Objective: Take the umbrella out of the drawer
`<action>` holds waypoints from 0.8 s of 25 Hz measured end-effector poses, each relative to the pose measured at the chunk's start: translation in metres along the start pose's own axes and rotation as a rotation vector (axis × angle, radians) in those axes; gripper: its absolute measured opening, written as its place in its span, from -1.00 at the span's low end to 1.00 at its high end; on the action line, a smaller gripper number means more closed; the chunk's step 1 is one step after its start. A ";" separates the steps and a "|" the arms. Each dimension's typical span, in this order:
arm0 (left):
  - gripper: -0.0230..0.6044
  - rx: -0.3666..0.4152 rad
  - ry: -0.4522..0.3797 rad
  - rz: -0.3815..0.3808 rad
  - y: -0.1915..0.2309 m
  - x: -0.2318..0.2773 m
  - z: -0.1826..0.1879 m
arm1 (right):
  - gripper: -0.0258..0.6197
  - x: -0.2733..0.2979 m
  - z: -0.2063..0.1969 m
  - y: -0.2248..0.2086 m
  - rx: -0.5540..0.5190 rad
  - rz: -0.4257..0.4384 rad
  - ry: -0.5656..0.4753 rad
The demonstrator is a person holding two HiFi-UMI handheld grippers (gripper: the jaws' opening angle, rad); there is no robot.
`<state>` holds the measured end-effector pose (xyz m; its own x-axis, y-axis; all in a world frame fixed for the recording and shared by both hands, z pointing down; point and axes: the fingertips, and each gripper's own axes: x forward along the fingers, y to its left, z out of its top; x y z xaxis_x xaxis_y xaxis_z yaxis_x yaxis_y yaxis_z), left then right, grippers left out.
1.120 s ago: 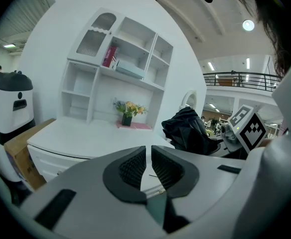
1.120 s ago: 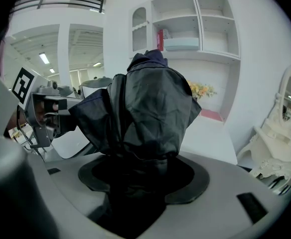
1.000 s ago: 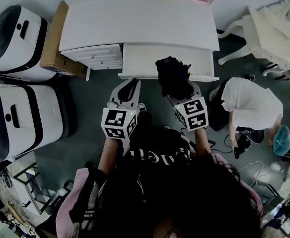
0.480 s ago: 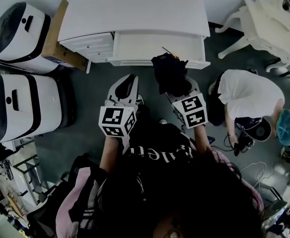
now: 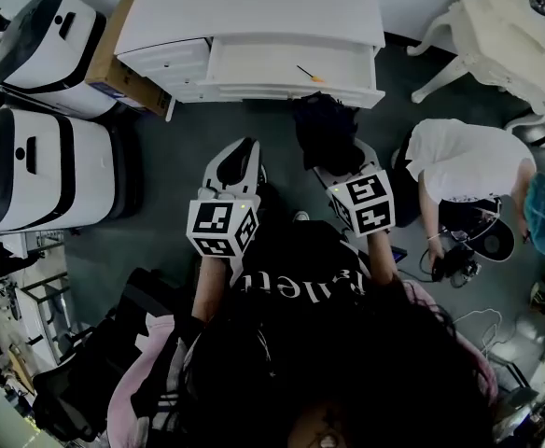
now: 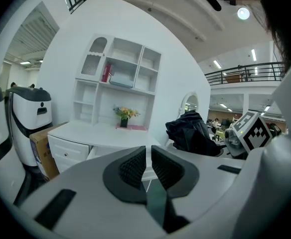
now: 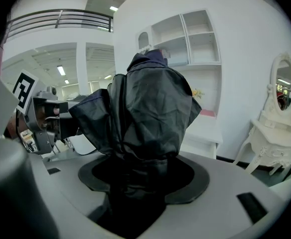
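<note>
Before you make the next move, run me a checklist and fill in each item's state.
1. Grip: ok. The right gripper is shut on the umbrella, with black fabric bunched between the jaws.
2. Clear of the drawer: ok. In the head view the umbrella hangs in front of the drawer's front edge.
3. Spare hand: ok. The left gripper has its jaws nearly together with nothing between them.
4. Drawer closed: not ok. It stands open, with a thin orange-tipped stick lying inside.
5. Room on the right: not ok. A crouching person is close beside the right gripper.
6. Umbrella strapped up: cannot tell. The fabric looks loose.
</note>
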<state>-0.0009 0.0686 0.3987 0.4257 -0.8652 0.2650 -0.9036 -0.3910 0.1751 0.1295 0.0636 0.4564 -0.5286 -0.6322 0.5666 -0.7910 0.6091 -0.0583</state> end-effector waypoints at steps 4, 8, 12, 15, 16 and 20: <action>-0.79 0.008 -0.012 0.016 -0.016 -0.019 -0.003 | -0.06 -0.017 -0.008 0.006 -0.005 0.011 -0.015; -0.78 0.014 -0.021 0.034 -0.025 -0.031 -0.004 | -0.06 -0.027 -0.012 0.012 -0.013 0.025 -0.037; -0.79 0.020 -0.023 0.046 -0.032 -0.039 -0.006 | -0.06 -0.034 -0.012 0.017 -0.020 0.040 -0.053; -0.79 0.024 -0.020 0.051 -0.036 -0.044 -0.008 | -0.06 -0.038 -0.013 0.020 -0.024 0.049 -0.057; -0.79 0.025 -0.020 0.053 -0.037 -0.046 -0.008 | -0.06 -0.039 -0.014 0.021 -0.026 0.050 -0.057; -0.79 0.029 -0.021 0.057 -0.038 -0.052 -0.007 | -0.05 -0.041 -0.013 0.026 -0.030 0.055 -0.061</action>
<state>0.0112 0.1309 0.3851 0.3726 -0.8927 0.2534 -0.9275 -0.3495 0.1327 0.1347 0.1119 0.4424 -0.5893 -0.6250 0.5119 -0.7513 0.6570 -0.0627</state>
